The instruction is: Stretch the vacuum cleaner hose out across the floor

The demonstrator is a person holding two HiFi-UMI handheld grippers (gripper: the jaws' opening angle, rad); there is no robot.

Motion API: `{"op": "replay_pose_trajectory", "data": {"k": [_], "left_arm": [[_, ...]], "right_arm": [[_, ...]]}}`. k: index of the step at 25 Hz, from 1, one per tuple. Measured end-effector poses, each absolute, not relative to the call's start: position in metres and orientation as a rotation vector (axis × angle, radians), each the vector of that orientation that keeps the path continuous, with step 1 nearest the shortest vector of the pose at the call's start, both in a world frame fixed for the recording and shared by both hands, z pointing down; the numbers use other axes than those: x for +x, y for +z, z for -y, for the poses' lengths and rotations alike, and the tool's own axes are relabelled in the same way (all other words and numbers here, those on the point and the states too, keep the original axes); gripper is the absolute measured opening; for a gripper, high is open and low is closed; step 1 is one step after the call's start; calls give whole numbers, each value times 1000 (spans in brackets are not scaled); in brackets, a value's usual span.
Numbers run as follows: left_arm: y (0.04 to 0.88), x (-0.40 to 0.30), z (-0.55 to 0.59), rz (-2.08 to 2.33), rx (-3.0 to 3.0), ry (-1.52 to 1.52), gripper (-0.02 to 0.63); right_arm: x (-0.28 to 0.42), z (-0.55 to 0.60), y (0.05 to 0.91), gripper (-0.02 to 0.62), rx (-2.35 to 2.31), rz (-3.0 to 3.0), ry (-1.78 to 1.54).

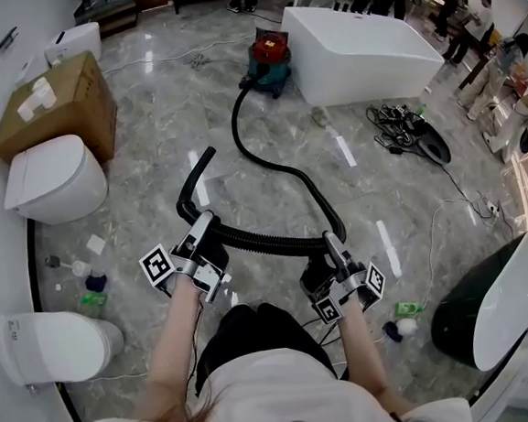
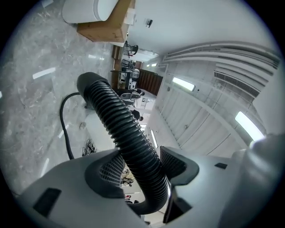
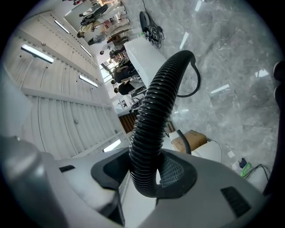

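A black ribbed vacuum hose [image 1: 269, 164] runs from the red and teal vacuum cleaner [image 1: 269, 58] at the back, curves down over the marble floor, and crosses between my two grippers. Its free end [image 1: 206, 155] loops up past the left one. My left gripper [image 1: 201, 229] is shut on the hose near that loop. In the left gripper view the hose [image 2: 116, 116] sits between the jaws of the left gripper [image 2: 138, 160], with both pads against it. My right gripper [image 1: 333, 243] is shut on the hose too. The right gripper view shows the hose [image 3: 160, 93] rising out of that gripper [image 3: 142, 171].
Two white toilets [image 1: 54, 178] [image 1: 51, 344] and a cardboard box [image 1: 57, 99] line the left wall. A white bathtub [image 1: 360, 50] stands at the back right, with tangled cables [image 1: 403, 124] beside it. A black and white toilet [image 1: 502, 309] is at the right. Small bottles [image 1: 91, 285] lie near the left.
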State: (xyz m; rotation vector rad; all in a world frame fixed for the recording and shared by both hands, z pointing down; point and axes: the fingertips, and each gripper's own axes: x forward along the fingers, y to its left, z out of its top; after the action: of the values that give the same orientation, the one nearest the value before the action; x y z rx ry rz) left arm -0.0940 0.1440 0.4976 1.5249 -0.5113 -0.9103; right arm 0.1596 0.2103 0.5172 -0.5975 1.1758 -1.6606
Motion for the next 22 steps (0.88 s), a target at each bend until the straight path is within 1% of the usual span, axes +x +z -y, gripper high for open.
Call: {"op": "replay_pose_trajectory", "data": {"k": [5,8,13,17,22], "left_arm": [[480,-106,-131,502,1562,-962,241],[471,-109,-127,491,1580,-998,218],[451,-107,-119,493,1675,-978,210],[438,-109,-115,477,1725,-973,202],[428,-107,-113,466,1738,-988,192]], "right_arm": [[145,-209,526,187,-543,-1179,-1708],[138,-211,533,187,-535,-1170,-1741],[125,-210,546,189,-580,-1158,-1800],[112,-211,552,202,-594,-1173,-1851],[96,-215,562,238,-637,-1232,-1932]]}}
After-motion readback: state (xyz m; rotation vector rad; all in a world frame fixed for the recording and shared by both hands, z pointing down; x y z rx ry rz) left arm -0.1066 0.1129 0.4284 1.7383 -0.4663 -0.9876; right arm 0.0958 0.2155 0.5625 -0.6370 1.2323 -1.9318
